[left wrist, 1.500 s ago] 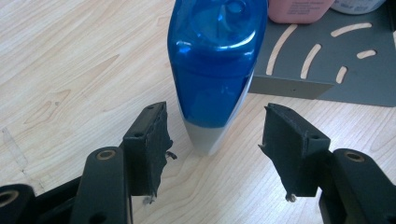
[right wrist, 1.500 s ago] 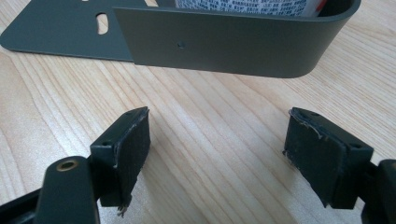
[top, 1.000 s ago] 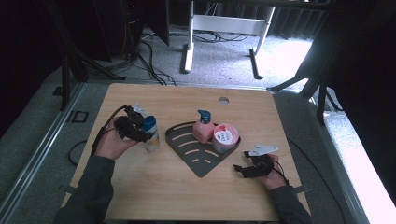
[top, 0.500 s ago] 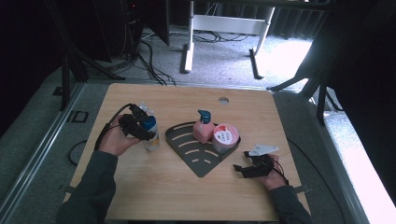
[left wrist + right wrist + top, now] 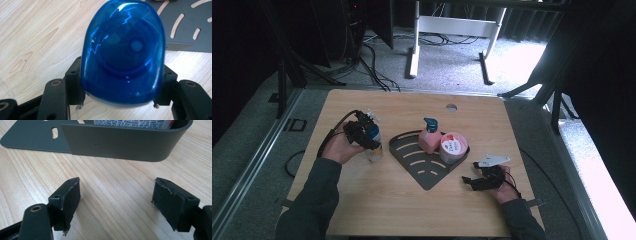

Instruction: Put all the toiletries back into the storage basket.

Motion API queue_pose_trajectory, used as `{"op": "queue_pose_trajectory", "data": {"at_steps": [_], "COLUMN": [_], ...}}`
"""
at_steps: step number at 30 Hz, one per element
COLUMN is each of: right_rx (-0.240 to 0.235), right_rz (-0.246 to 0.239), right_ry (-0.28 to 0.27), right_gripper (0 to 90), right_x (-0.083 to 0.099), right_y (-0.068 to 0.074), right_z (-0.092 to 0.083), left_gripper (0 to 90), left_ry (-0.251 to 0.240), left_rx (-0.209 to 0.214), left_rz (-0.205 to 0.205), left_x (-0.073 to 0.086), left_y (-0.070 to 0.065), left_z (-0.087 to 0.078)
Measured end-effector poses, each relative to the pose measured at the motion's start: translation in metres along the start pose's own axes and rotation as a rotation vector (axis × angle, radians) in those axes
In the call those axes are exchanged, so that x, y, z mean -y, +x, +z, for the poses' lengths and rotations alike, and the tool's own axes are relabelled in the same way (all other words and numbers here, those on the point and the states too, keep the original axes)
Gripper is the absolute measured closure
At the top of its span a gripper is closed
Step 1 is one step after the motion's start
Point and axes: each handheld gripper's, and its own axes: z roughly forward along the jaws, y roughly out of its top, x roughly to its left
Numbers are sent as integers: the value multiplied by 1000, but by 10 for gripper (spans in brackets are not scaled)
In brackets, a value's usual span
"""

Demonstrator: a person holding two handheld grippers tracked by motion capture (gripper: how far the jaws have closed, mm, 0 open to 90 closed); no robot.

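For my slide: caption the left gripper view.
Left gripper clamps a blue-capped bottle above the wooden table.

The wooden bench carries a dark tray at its middle and a bottle left of it.

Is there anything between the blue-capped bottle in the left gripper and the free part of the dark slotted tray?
Nothing visible blocks it. The left gripper holds the blue-capped bottle just left of the tray, with bare wood between them. The pink pump bottle and round tub fill the tray's back; its front is free.
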Motion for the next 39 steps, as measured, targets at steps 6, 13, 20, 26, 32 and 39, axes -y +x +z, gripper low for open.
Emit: {"op": "queue_pose_trajectory", "data": {"at_steps": [6,13,20,26,32,39], "right_rx": [1,1,1,1,1,1], "right_rz": [-1,-1,-1,-1,-2,-1], "right_ry": [1,0,0,0,1,0], "right_gripper": [222,222,222,222,222,221], "right_x": [0,0,0,0,0,0], "right_y": [0,0,0,0,0,0], "right_z": [0,0,0,0,0,0], "left_gripper": [405,406,409,418,434,445], "left_ry": [13,30,44,52,60,67], "left_rx": [-1,1,6,11,18,21], "left_rz": [1,5,5,5,3,4], "left_x": [-2,-2,-3,-4,-5,-5], "left_y": [1,3,3,3,4,4], "left_z": [3,8,12,15,18,20]}}
